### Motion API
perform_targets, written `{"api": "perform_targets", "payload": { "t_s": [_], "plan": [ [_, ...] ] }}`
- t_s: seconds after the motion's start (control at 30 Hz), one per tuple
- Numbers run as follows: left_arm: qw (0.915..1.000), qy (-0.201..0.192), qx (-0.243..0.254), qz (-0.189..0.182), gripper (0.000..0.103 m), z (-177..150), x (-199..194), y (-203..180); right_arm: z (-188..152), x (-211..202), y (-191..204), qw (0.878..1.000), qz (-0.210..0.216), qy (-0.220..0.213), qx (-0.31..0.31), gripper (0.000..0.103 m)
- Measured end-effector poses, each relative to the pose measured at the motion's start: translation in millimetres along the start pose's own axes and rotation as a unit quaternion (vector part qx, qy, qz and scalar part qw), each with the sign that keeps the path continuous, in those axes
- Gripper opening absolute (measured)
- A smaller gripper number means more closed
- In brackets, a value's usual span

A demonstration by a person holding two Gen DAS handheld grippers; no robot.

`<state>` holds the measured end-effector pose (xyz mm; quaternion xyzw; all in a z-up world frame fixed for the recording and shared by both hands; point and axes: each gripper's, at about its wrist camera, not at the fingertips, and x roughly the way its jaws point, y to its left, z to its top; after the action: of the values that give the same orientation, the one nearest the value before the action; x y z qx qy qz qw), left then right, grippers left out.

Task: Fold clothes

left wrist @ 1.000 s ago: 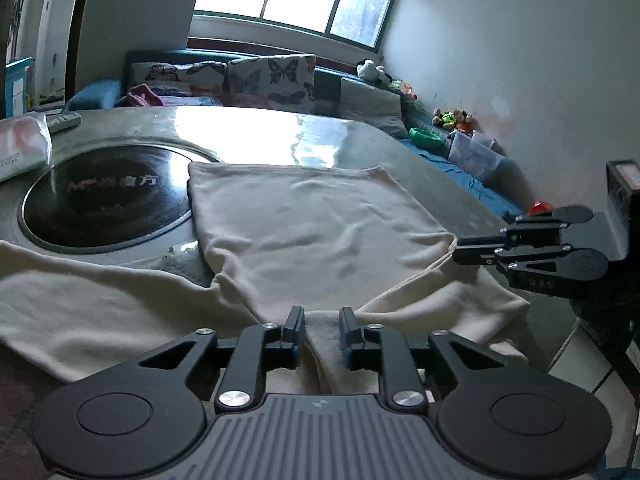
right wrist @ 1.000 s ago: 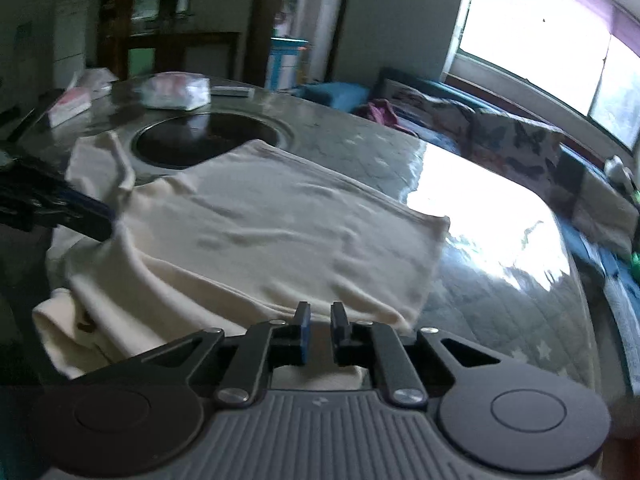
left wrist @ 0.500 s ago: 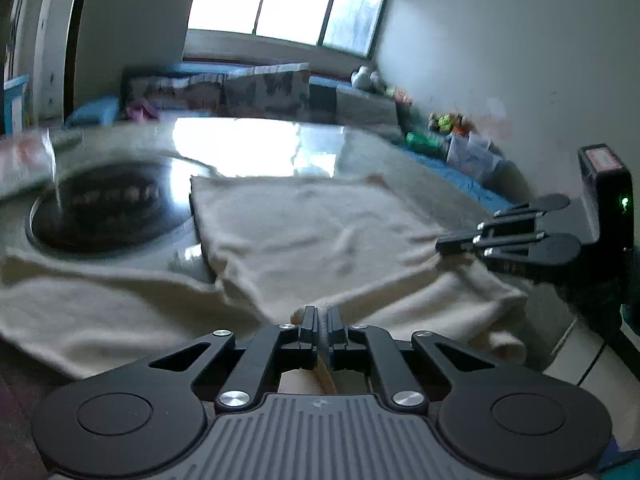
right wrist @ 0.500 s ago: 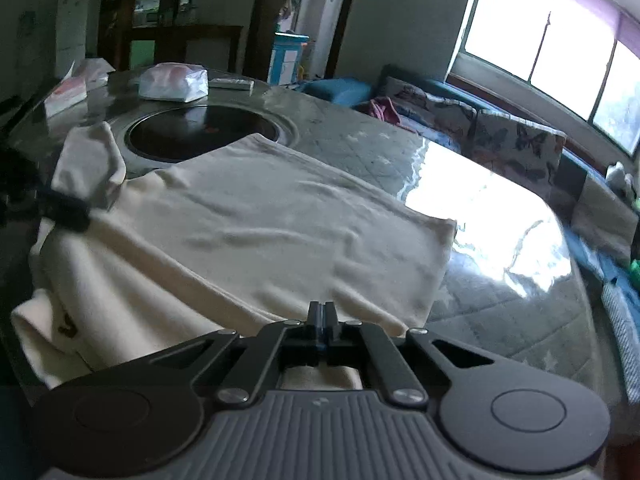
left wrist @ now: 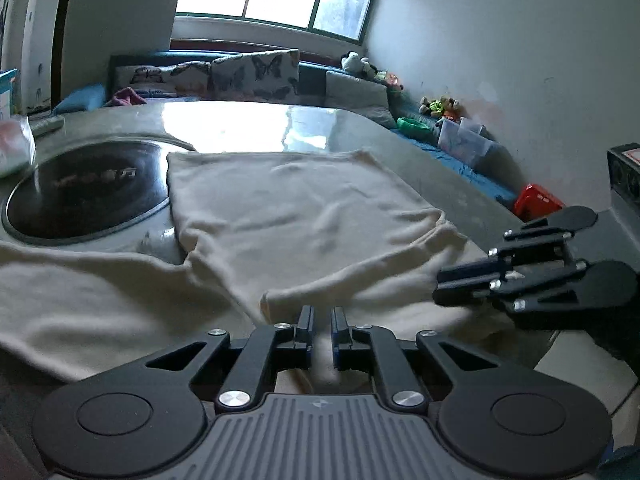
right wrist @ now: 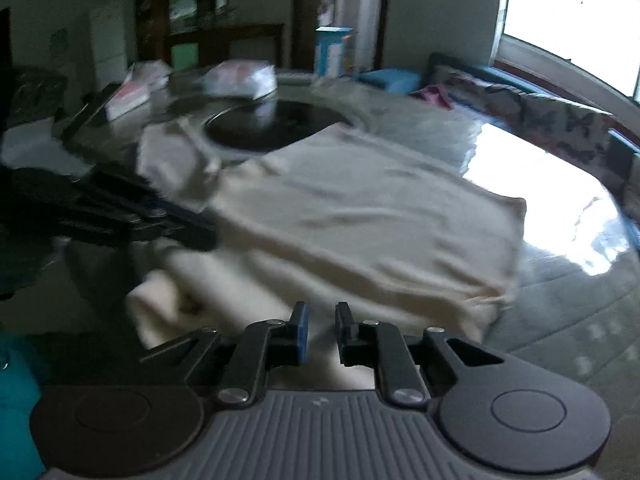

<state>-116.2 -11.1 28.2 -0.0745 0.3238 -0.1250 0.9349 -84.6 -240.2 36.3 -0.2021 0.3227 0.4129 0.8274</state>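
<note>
A cream garment [left wrist: 296, 216] lies spread on the round table, its lower part folded over the body; a sleeve trails to the left [left wrist: 80, 296]. My left gripper [left wrist: 320, 316] is open, its jaws a small gap apart just over the near folded edge, holding nothing. My right gripper [right wrist: 319, 314] is open over the garment's [right wrist: 360, 216] near edge, empty. Each gripper shows in the other's view: the right one [left wrist: 472, 284] at the garment's right edge, the left one [right wrist: 172, 224] blurred at the left.
A dark round hotplate [left wrist: 84, 196] is set in the grey table [left wrist: 400, 148] behind the garment. White packets [right wrist: 240, 78] lie at the table's far side. A sofa with cushions [left wrist: 256, 76] and toys runs under the window. The table's front edge is just below the grippers.
Both grippers were open a second ago, closed on the garment's near edge half a second ago, and now stand open again. The near edge now lies folded over farther onto the body.
</note>
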Motion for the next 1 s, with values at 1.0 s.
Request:
{"api": "perform_targets", "payload": {
  "t_s": [1.0],
  "plan": [
    [0.9172, -0.082, -0.228, 0.316, 0.041, -6, -66, 160, 30, 2, 46, 0.998, 0.043, -0.035, -0.043, 0.023]
  ]
}}
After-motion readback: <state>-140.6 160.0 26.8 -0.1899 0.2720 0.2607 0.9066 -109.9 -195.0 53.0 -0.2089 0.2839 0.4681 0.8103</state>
